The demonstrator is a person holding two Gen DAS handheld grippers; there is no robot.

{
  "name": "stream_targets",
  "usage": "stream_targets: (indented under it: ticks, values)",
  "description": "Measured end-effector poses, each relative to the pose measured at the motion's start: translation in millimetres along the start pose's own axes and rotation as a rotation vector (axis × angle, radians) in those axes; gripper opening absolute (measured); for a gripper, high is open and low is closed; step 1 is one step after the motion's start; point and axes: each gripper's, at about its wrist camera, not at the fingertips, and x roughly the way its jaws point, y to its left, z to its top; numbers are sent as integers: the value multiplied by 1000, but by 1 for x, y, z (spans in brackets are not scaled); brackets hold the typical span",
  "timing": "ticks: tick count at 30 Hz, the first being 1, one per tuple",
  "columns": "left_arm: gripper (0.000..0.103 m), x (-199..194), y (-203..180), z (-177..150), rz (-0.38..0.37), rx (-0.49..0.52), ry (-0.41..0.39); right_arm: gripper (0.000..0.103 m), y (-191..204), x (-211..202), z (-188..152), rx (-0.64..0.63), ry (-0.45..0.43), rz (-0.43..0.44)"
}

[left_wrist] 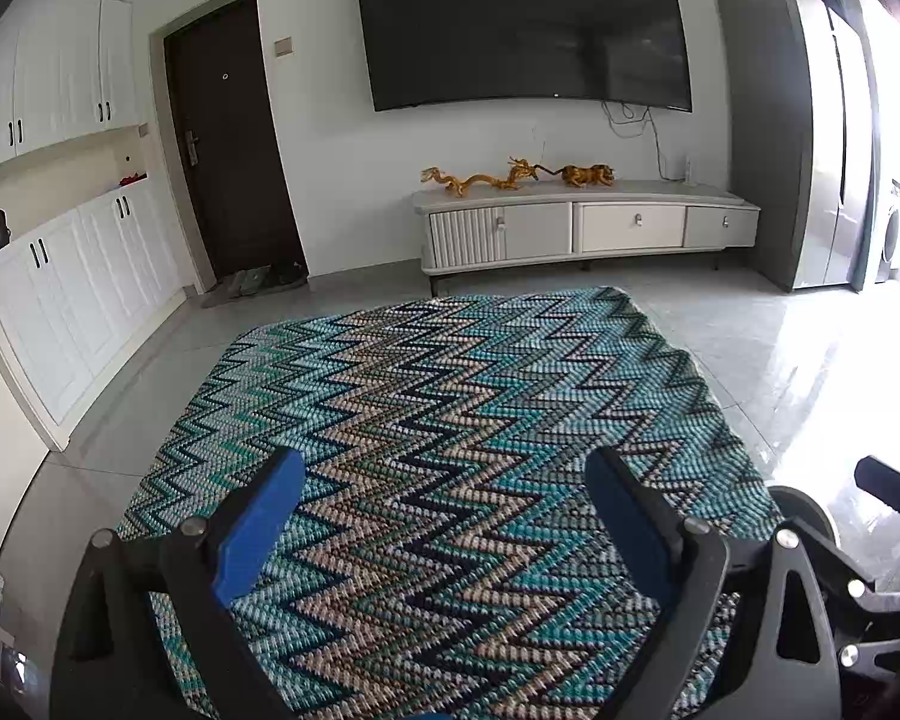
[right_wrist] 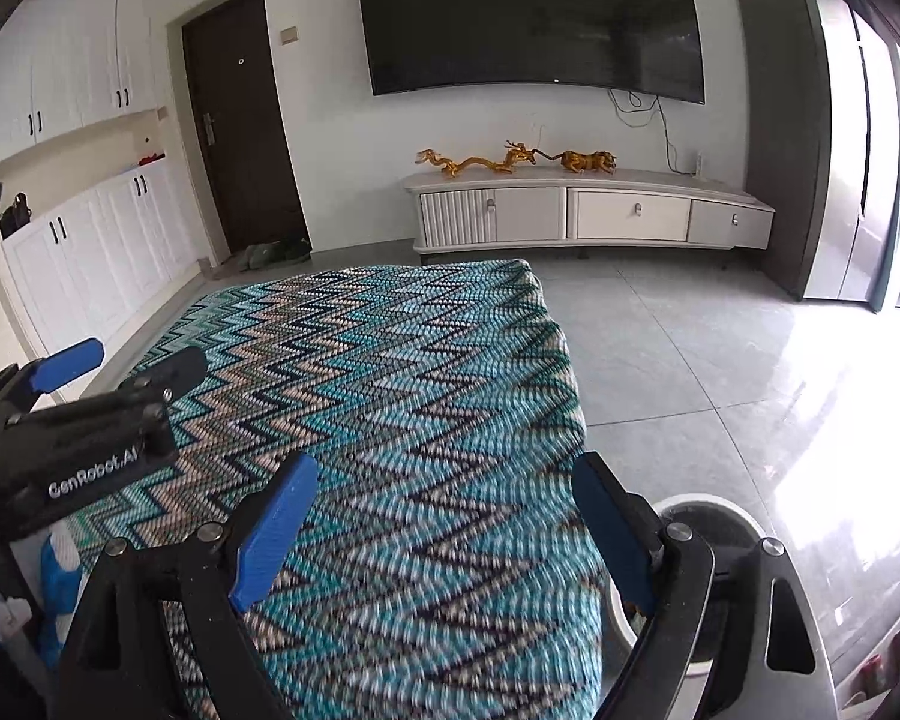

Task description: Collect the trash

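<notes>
Trash bin (right_wrist: 699, 510), white rimmed, sits on floor just right of zigzag cloth (right_wrist: 402, 396); trash itself not discernible; left gripper (left_wrist: 444, 516) spread, nothing between fingers; right gripper (right_wrist: 444, 525) spread likewise, over cloth edge beside bin.

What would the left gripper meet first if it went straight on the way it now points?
Probably the zigzag cloth: the open left gripper angles slightly down over it, with nothing between. If it clears the far edge, the TV cabinet is next; depth is unclear.

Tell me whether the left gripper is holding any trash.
No: the left gripper is open, with only the zigzag-patterned cloth showing between its blue pads.
</notes>
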Motion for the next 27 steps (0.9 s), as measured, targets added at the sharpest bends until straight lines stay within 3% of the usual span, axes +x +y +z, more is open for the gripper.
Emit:
stream_targets:
  ticks: [15, 27]
  values:
    - [95, -58, -25, -22, -116, 22, -27, 89, -31, -70, -30, 48, -65, -108]
    - [95, -66, -40, -38, -125, 65, -12, 89, -41, -81, -48, 74, -74, -155]
